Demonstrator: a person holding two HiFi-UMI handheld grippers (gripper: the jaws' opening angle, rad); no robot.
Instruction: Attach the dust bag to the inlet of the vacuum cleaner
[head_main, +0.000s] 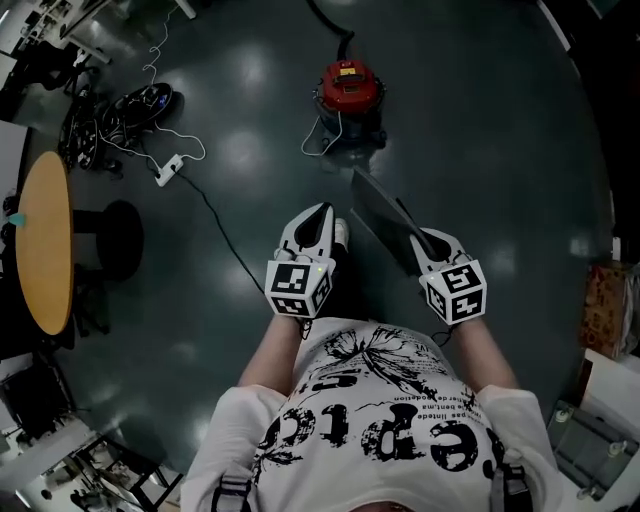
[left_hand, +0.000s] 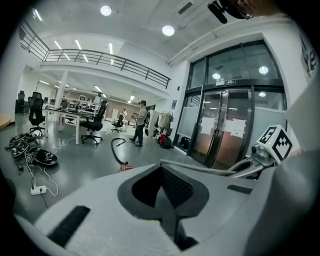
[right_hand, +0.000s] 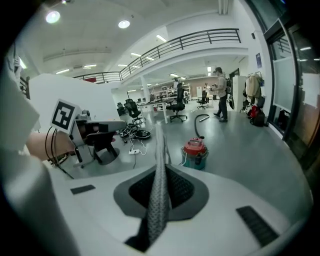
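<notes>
Beyond one dust bag (head_main: 385, 225), one vacuum cleaner (head_main: 350, 100)

Open-plan hall, dark polished floor (head_main: 480, 150).
Round ceiling lights (left_hand: 168, 30) glare off it; a railed balcony (left_hand: 100, 57) runs above office chairs (left_hand: 95, 125), tall glass doors (left_hand: 225, 130) stand at one side, a round wooden table (head_main: 45, 240) elsewhere.

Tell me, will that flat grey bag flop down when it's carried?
Probably fairly stiff: the dust bag sticks straight out from the right gripper, pinched at one edge, without drooping. It looks thin and flat, so likely light.
</notes>
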